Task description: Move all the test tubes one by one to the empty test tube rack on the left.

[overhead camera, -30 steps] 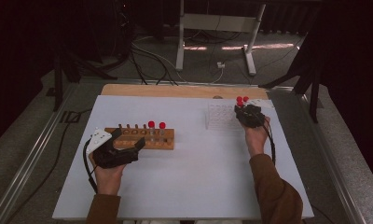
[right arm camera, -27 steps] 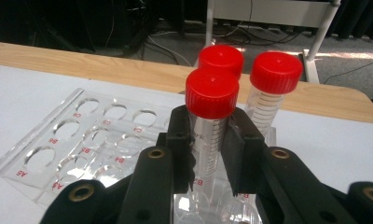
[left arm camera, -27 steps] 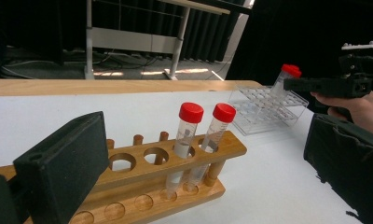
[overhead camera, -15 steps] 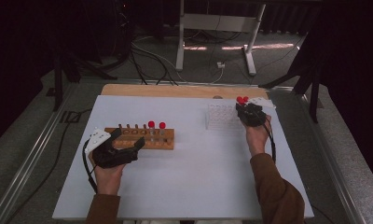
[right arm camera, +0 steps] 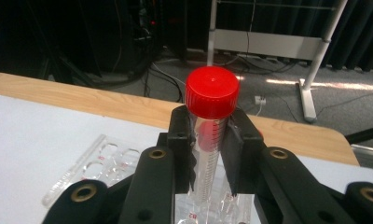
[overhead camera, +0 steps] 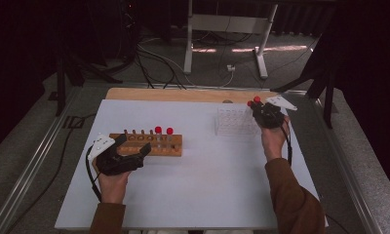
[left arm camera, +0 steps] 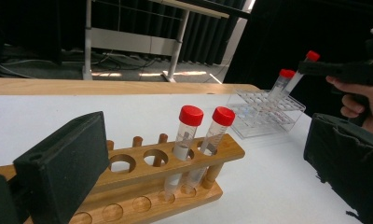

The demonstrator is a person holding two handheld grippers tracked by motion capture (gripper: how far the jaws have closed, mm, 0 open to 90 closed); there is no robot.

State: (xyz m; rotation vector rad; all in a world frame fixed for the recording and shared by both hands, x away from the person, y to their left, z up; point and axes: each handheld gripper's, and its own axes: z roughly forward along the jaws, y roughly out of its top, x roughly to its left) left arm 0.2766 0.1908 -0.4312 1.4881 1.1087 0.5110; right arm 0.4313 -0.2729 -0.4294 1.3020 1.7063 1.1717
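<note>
My right gripper point(right arm camera: 208, 126) is shut on a clear tube with a red cap point(right arm camera: 211, 91) and holds it upright above the clear plastic rack point(overhead camera: 234, 122) at the table's far right. Another red-capped tube point(left arm camera: 282, 81) leans in that rack beside the held tube point(left arm camera: 302, 70). A wooden rack point(overhead camera: 149, 145) lies left of centre with two red-capped tubes point(left arm camera: 187, 135) standing at its right end and several empty holes. My left gripper point(overhead camera: 133, 145) is open near the wooden rack's left end, and the rack lies between its wide-spread pads point(left arm camera: 63, 158).
A white mat point(overhead camera: 203, 180) covers the table, and a bare wooden strip point(overhead camera: 173, 94) runs along its far edge. Beyond the table are a metal stand point(overhead camera: 222, 29) and floor cables point(overhead camera: 154, 53). Metal rails point(overhead camera: 32, 161) border both sides.
My right gripper has risen a little with the tube, lifting it higher over the clear rack. The left gripper has stayed in place.
</note>
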